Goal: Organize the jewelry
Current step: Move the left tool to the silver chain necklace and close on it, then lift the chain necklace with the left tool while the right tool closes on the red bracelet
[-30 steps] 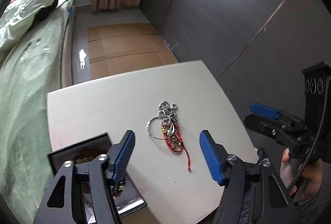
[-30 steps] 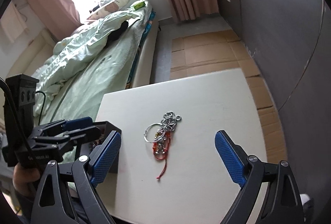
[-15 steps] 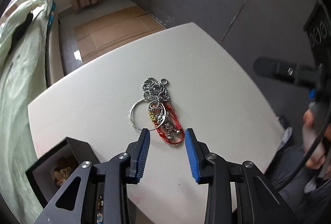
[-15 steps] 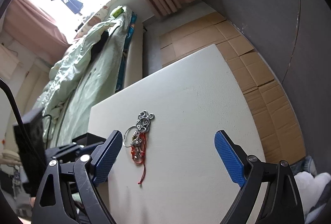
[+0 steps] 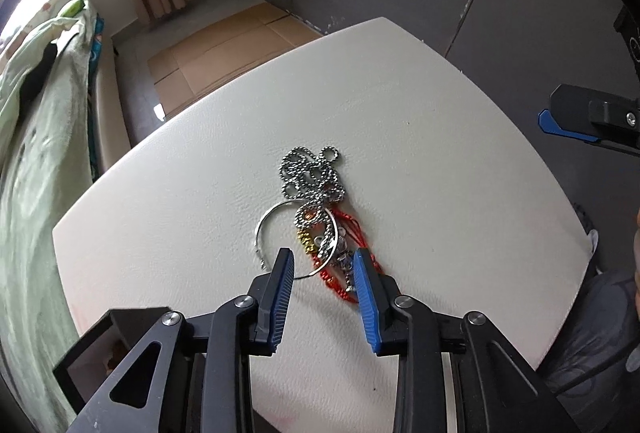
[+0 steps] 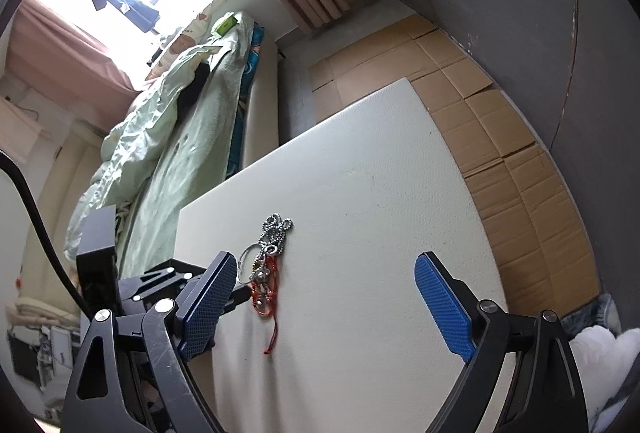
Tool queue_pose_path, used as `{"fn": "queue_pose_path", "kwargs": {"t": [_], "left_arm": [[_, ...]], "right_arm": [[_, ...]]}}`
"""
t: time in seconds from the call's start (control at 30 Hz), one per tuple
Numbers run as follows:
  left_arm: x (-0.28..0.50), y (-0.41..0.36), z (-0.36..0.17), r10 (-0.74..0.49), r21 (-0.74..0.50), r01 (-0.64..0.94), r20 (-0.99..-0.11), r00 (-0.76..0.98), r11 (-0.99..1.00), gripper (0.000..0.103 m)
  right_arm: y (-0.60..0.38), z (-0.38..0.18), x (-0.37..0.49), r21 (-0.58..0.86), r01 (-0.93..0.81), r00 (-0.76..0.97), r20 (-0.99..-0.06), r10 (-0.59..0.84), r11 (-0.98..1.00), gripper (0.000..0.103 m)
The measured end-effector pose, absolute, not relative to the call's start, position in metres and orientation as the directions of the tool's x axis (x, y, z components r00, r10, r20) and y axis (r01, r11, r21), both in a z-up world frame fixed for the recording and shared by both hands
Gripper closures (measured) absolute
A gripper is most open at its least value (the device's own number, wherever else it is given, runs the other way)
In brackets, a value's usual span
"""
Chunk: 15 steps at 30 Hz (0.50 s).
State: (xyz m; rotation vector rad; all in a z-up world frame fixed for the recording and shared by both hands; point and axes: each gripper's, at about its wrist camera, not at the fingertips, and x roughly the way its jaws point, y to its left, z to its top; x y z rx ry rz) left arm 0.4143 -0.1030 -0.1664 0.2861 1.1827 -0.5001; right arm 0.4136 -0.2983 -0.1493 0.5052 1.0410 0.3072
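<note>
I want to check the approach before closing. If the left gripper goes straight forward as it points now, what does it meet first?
The left gripper would probably first meet the silver bangle and red cord bracelet, tangled together between its open fingers. Height above the table is unclear.

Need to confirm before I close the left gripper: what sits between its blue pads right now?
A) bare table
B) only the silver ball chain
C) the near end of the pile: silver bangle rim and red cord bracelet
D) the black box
C: in the left wrist view the left gripper straddles the near rim of the silver bangle and the red cord bracelet; the ball chain lies beyond the tips.
</note>
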Motion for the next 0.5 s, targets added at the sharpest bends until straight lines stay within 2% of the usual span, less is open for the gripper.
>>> {"fn": "queue_pose_path", "kwargs": {"t": [0.13, 0.2, 0.23, 0.33, 0.5], "left_arm": [[0.419, -0.107, -0.174, -0.197, -0.022, 0.518, -0.938, 0.286, 0.855, 0.071], [0.421, -0.104, -0.175, -0.223, -0.060, 0.512, -0.939, 0.263, 0.857, 0.078], [0.422, -0.103, -0.175, -0.241, -0.083, 0.514, -0.938, 0.249, 0.854, 0.087], [0.419, -0.102, -0.173, -0.241, -0.079, 0.519, -0.937, 0.251, 0.851, 0.096], [0.414, -0.094, -0.164, -0.277, -0.114, 0.511, -0.926, 0.256, 0.852, 0.096]], "right_arm": [[-0.296, -0.151, 0.415, 0.533, -0.008, 0.472, -0.744, 0.473, 0.846, 0.011], [-0.296, -0.152, 0.416, 0.531, -0.004, 0.466, -0.749, 0.471, 0.847, 0.011], [-0.295, -0.153, 0.416, 0.534, -0.004, 0.464, -0.748, 0.474, 0.845, 0.011], [-0.292, -0.153, 0.418, 0.530, -0.008, 0.463, -0.750, 0.473, 0.848, 0.011], [-0.285, -0.156, 0.420, 0.524, -0.015, 0.450, -0.757, 0.473, 0.852, 0.011]]}}
